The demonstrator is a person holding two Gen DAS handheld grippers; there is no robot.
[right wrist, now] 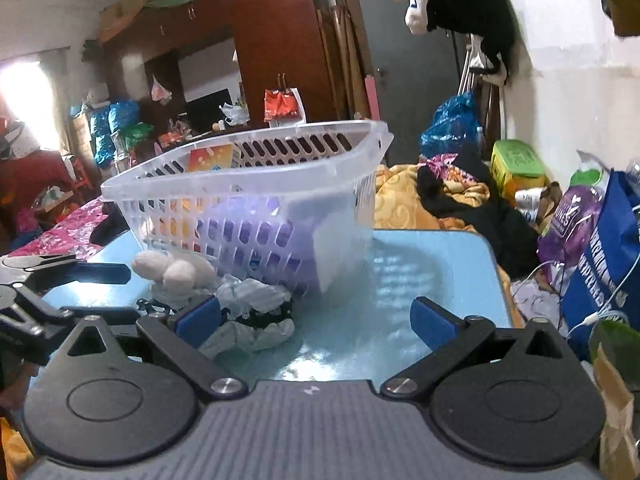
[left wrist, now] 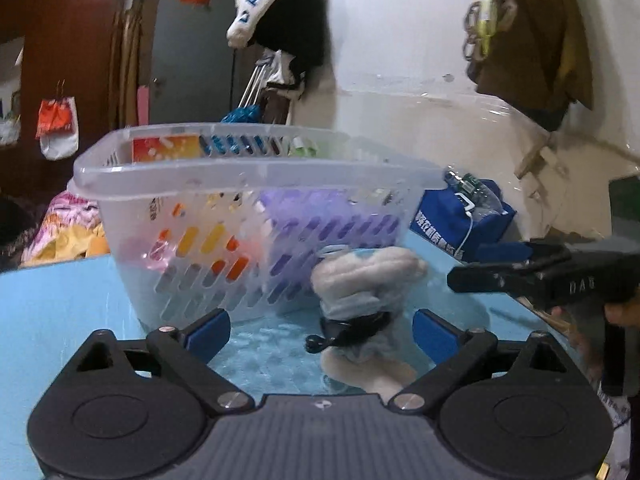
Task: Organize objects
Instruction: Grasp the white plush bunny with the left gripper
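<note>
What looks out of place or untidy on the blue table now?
A crumpled pale cloth bundle with a black strap lies loose on the blue table, right beside the clear basket, not inside it. The basket already holds colourful items. Both the left gripper and the right gripper are open and empty.
</note>
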